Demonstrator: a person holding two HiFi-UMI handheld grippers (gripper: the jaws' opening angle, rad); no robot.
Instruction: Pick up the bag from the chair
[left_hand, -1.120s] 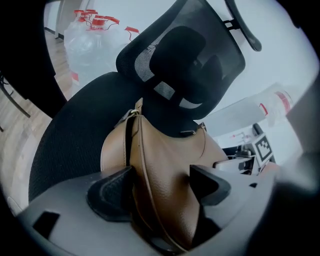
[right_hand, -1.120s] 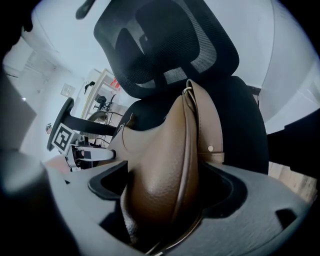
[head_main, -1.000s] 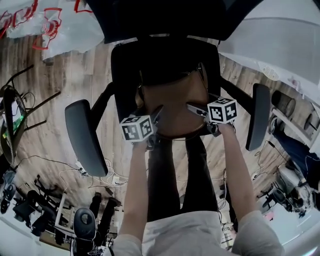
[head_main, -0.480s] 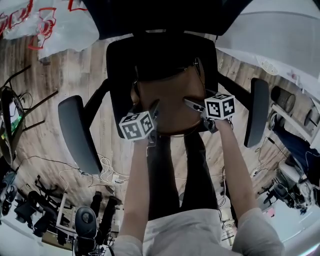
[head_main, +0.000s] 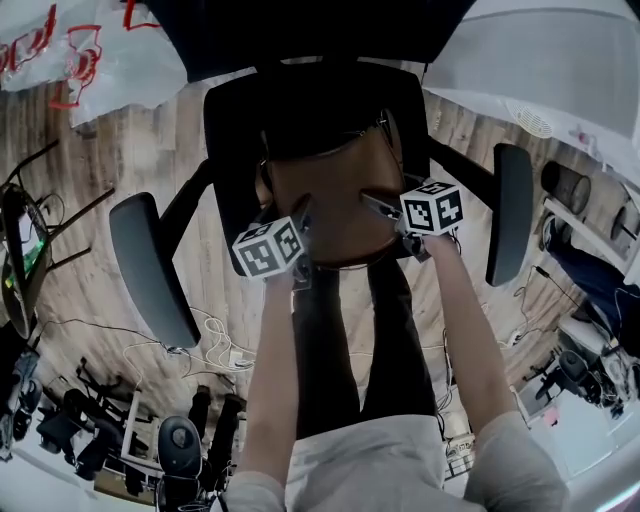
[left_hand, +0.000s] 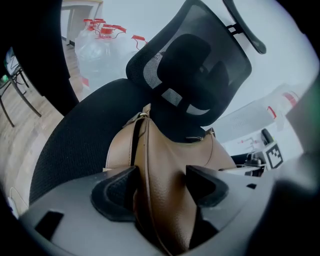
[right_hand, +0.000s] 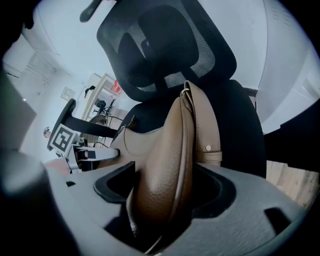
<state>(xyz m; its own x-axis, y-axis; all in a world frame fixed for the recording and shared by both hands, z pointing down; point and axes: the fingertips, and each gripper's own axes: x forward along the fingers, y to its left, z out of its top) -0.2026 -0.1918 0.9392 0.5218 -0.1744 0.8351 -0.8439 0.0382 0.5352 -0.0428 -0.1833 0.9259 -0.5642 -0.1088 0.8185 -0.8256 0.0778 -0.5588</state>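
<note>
A brown leather bag (head_main: 335, 200) rests on the black seat of an office chair (head_main: 310, 110), its strap toward the backrest. My left gripper (head_main: 300, 218) is shut on the bag's left end. In the left gripper view the pads (left_hand: 117, 192) squeeze the brown leather of the bag (left_hand: 165, 175). My right gripper (head_main: 378, 207) is shut on the bag's right end. Leather bulges between its jaws on the bag (right_hand: 167, 165) in the right gripper view, where the strap buckle (right_hand: 209, 148) also shows. The bag's underside is hidden.
The chair's armrests (head_main: 150, 265) (head_main: 510, 225) flank both grippers, and its mesh backrest (left_hand: 200, 65) rises behind the bag. Large water jugs (head_main: 100, 60) stand on the wooden floor at the far left. Cables (head_main: 215, 340) and another chair base (head_main: 175, 445) lie near the person's legs (head_main: 350, 340).
Both grippers stay shut on the bag. Grippers, bag and chair have drifted slightly up and left in the head view.
</note>
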